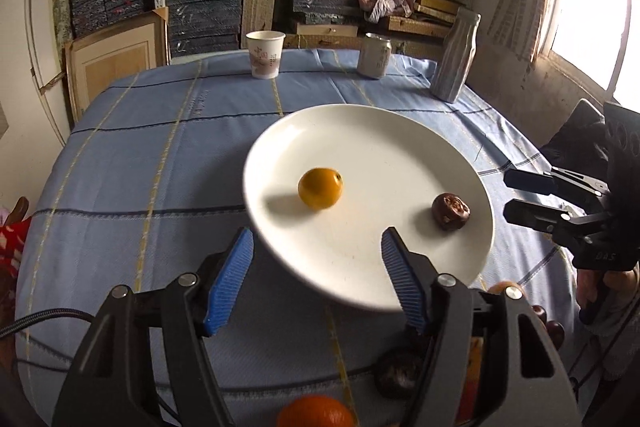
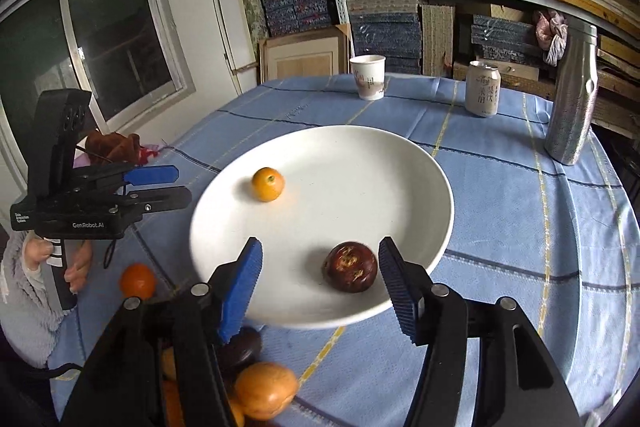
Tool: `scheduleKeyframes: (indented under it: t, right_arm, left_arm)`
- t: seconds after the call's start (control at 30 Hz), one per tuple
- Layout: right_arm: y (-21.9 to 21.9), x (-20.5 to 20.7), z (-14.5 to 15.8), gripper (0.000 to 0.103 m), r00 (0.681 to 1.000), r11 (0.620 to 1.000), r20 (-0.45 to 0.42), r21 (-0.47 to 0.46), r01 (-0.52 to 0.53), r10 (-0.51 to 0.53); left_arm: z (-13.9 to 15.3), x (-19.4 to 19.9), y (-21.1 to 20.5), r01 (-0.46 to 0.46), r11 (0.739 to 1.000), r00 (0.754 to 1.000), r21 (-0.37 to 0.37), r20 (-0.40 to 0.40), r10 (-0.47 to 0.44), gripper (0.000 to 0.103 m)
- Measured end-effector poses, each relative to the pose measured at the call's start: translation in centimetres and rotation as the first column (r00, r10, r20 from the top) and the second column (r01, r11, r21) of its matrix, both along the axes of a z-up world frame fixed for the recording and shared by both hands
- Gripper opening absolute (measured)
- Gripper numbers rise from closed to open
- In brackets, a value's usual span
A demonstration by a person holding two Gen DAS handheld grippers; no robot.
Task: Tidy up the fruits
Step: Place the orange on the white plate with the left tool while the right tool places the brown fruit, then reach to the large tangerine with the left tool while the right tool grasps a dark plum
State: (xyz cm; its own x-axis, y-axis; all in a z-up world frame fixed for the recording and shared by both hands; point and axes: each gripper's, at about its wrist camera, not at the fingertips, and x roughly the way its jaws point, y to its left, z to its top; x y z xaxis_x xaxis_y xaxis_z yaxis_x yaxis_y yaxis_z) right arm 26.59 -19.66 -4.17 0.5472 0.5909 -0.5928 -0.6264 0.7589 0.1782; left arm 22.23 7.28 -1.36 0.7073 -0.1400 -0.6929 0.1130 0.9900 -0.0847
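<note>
A white plate (image 1: 400, 131) (image 2: 360, 155) lies on the blue checked tablecloth. On it are a small orange fruit (image 1: 320, 193) (image 2: 267, 184) and a dark brown fruit (image 1: 451, 211) (image 2: 351, 267). My left gripper (image 1: 318, 235) (image 2: 182, 185) is open over the plate's near rim, short of the orange fruit, with nothing between its fingers. My right gripper (image 2: 320, 245) (image 1: 510, 197) is open too. The dark fruit rests on the plate between its fingers, close to the right pad, and is not pressed. Loose fruits lie in front of the plate: an orange one (image 2: 137, 281), another orange one (image 2: 266, 389) and a dark one (image 2: 244, 345).
At the table's far side stand a paper cup (image 1: 265, 54) (image 2: 369, 77), a drink can (image 1: 375, 55) (image 2: 483, 89) and a silver bottle (image 1: 456, 55) (image 2: 572, 95). Shelves stacked with boxes rise behind. A person's hands hold both gripper handles.
</note>
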Motion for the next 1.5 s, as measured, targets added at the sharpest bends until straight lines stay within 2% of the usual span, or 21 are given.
scheduleKeyframes:
  t: [0.2, 0.3, 0.43, 0.53, 0.67, 0.87, 0.97, 1.27, 1.33, 1.43, 1.5]
  right_arm:
    - [-2.6, -4.5, -1.0, 0.064, 1.000, 0.998, -0.008, 0.056, 0.027, -0.027]
    - [-4.3, -6.5, -1.5, 0.065, 0.999, 0.995, -0.014, 0.088, 0.045, -0.043]
    - [-6.3, -9.0, -1.5, 0.066, 0.998, 0.991, -0.008, 0.120, 0.063, -0.062]
    - [-6.8, -10.5, -1.4, 0.066, 0.998, 0.992, -0.008, 0.114, 0.061, -0.060]
    - [-7.2, -12.7, -2.1, 0.066, 0.997, 0.996, -0.012, 0.048, 0.075, -0.075]
    - [-7.2, -13.7, -4.6, 0.066, 0.994, 0.996, -0.083, -0.043, 0.074, -0.077]
    - [-6.7, -13.4, -5.5, 0.050, 0.991, 0.996, -0.118, -0.071, 0.062, -0.070]
    - [-4.7, -13.1, -5.7, 0.050, 0.990, 0.994, -0.142, -0.112, -0.005, -0.012]
    - [-4.7, -13.0, -5.8, 0.049, 0.989, 0.994, -0.146, -0.112, -0.005, -0.012]
    - [-5.1, -12.9, -5.7, 0.038, 0.988, 0.996, -0.153, -0.089, -0.002, -0.012]
    - [-5.5, -12.7, -5.7, 0.036, 0.986, 0.998, -0.167, -0.066, 0.003, -0.014]
  left_arm:
    - [-1.0, -5.6, 1.3, -0.040, 0.998, 0.999, -0.058, 0.004, 0.041, 0.066]
    - [-2.1, -8.5, 1.6, -0.057, 0.996, 0.998, -0.070, 0.002, 0.057, 0.071]
    - [-4.0, -10.6, 1.3, -0.062, 0.997, 0.998, -0.054, -0.034, 0.060, 0.071]
    - [-4.4, -11.1, 0.7, -0.050, 0.998, 0.998, -0.046, -0.041, 0.048, 0.071]
    - [-4.8, -10.7, -0.1, -0.046, 0.999, 0.997, -0.007, -0.061, 0.046, 0.071]
    - [-5.0, -10.4, 0.0, -0.054, 0.998, 0.996, -0.013, -0.075, 0.053, 0.071]
    - [-5.2, -10.2, 0.1, -0.058, 0.998, 0.995, -0.016, -0.081, 0.056, 0.071]
    - [-5.5, -10.1, 0.2, -0.052, 0.998, 0.995, -0.025, -0.088, 0.050, 0.070]
    - [-5.4, -10.1, 0.1, -0.044, 0.999, 0.995, -0.027, -0.087, 0.042, 0.065]
    - [-5.5, -10.1, -0.1, -0.045, 0.999, 0.995, -0.013, -0.089, 0.043, 0.057]
    - [-5.5, -10.1, 0.0, -0.046, 0.999, 0.995, -0.019, -0.084, 0.044, 0.045]
